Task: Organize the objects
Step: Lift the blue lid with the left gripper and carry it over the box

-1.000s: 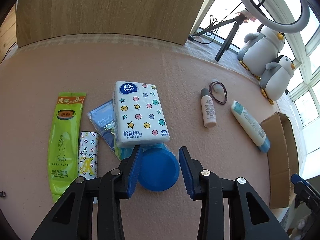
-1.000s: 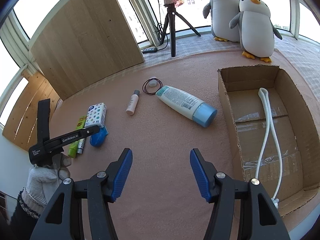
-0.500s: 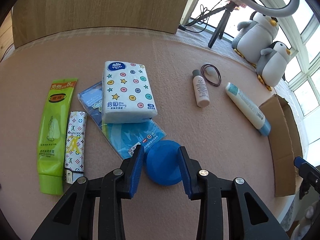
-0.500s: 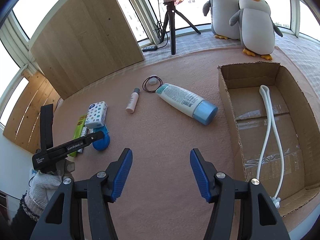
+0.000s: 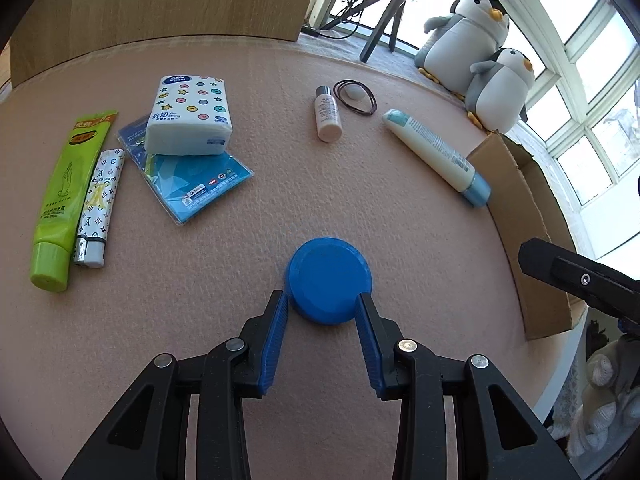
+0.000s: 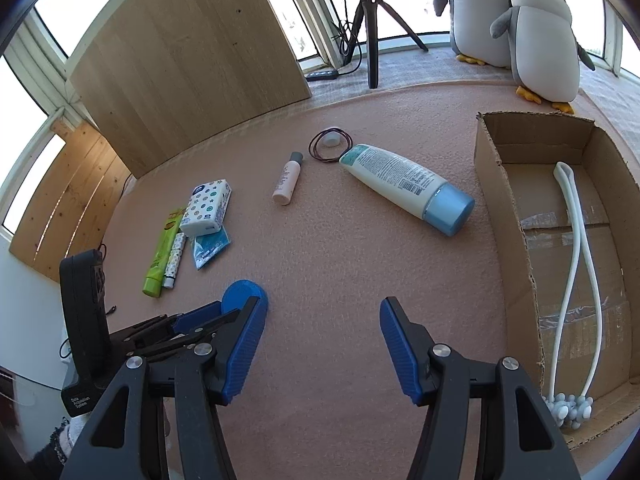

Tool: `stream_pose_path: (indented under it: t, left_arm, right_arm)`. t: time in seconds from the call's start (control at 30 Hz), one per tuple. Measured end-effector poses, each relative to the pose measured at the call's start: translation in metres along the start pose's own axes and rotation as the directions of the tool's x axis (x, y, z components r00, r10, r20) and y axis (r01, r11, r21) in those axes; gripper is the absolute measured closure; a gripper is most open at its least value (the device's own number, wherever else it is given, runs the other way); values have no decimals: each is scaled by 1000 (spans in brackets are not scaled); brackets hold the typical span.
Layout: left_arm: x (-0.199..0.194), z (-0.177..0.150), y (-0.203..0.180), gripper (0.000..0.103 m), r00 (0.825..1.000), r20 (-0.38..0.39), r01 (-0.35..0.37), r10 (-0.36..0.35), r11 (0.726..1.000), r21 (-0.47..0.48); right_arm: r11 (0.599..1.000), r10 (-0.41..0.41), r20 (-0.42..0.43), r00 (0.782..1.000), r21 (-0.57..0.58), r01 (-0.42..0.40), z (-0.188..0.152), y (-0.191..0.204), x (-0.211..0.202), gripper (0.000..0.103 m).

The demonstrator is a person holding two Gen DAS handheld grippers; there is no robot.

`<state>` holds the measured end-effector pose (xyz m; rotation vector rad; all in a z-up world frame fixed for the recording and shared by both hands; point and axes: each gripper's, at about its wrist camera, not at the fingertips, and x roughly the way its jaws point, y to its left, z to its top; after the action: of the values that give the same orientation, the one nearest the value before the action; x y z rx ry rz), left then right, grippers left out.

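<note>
Claw level, pinching blue lid

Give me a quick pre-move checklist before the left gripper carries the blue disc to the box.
1. Left gripper shut on blue disc: ok, fingers flank its near edge.
2. Grip depth: not ok, only fingertips touch.
3. Disc off the mat: cannot tell.
4. Cardboard box open: ok, only a white cord inside.
5. Path clear of the lotion bottle: ok.
6. Right gripper open, empty: ok.
</note>
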<state>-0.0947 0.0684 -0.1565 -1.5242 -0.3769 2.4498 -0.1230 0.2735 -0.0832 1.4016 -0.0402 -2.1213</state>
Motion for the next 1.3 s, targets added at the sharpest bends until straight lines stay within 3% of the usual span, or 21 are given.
stream_pose_path:
  t: [0.37, 0.77, 1.07, 1.3]
  left_arm:
    - [-2, 5, 9, 65, 1000, 12, -18, 18, 1000, 14]
    - [2, 4, 8, 65, 999, -12, 34, -34, 999, 11]
    - [4, 3, 5, 67, 998, -19, 52, -52, 998, 23]
    - [-8, 5, -5, 68, 999, 2, 44, -44, 999, 31]
  right_arm:
    - [994, 69, -142, 988, -69, -79, 8, 24, 56, 49]
    - [986, 118, -258, 959, -88, -145, 6, 38, 91, 78]
    - [979, 192, -293, 937, -3, -202, 11, 28, 102, 84]
    - [981, 171, -276, 946, -40, -189, 13, 34, 93, 86]
